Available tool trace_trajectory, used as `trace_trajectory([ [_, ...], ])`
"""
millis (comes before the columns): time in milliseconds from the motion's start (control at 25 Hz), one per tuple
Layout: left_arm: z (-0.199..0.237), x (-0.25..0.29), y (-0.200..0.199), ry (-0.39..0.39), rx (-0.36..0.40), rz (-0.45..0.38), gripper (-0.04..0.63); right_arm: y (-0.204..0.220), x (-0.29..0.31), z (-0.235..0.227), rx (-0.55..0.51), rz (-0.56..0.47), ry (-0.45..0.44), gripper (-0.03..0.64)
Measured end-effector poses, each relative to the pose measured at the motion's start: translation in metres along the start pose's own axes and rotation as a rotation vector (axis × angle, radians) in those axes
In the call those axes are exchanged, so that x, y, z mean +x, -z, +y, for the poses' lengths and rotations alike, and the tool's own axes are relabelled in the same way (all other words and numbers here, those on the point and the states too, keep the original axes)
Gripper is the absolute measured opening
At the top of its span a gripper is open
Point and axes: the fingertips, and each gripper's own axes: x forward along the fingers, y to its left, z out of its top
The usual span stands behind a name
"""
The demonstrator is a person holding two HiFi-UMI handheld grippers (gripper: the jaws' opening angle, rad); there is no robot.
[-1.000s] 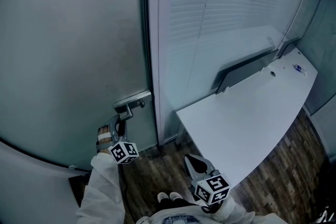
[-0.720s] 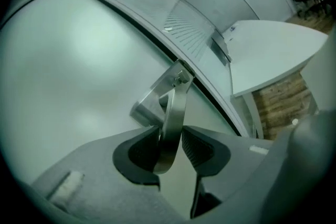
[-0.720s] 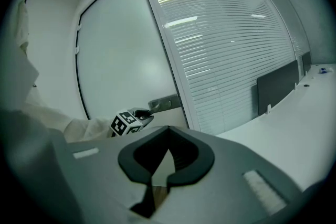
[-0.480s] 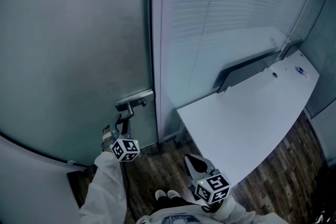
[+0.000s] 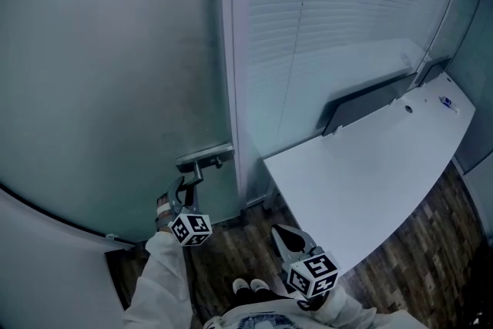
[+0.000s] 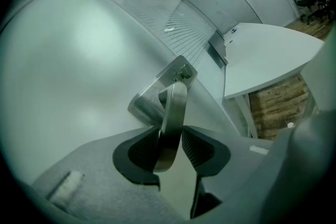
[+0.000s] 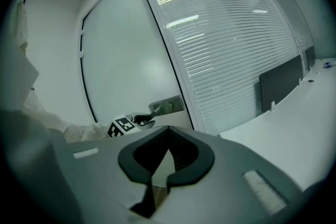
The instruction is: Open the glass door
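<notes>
The frosted glass door (image 5: 100, 73) fills the left of the head view, with a metal lever handle (image 5: 192, 175) on a plate near its right edge. My left gripper (image 5: 179, 193) reaches up to it from below. In the left gripper view the lever (image 6: 173, 113) hangs steeply downward between the two pads, and the left gripper (image 6: 170, 149) is shut on its end. My right gripper (image 5: 286, 236) hovers low over the floor, away from the door. Seen in its own view, the right gripper (image 7: 160, 168) has its tips together and holds nothing.
A metal door frame (image 5: 233, 88) separates the door from a glass partition with blinds (image 5: 331, 19). A white desk (image 5: 362, 173) with a dark panel (image 5: 362, 102) stands to the right. Wood floor (image 5: 231, 254) and the person's shoes (image 5: 250, 287) lie below.
My left gripper has sunk a little and rolled while gripping the lever, which now hangs steeper. The right gripper has stayed put.
</notes>
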Motion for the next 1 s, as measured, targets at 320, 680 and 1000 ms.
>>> trace_trajectory([
  [320, -0.02, -0.026, 0.004, -0.002, 0.036, 0.026, 0.135, 0.007, -0.003, 0.001, -0.002, -0.005, -0.032, 0.005],
  [680, -0.035, -0.054, 0.006, 0.023, 0.144, 0.076, 0.135, 0.004, 0.002, 0.016, -0.005, -0.01, -0.085, 0.005],
  [1000, -0.041, -0.076, 0.01, 0.016, 0.172, 0.107, 0.135, 0.007, -0.002, 0.024, -0.014, -0.005, -0.108, 0.005],
])
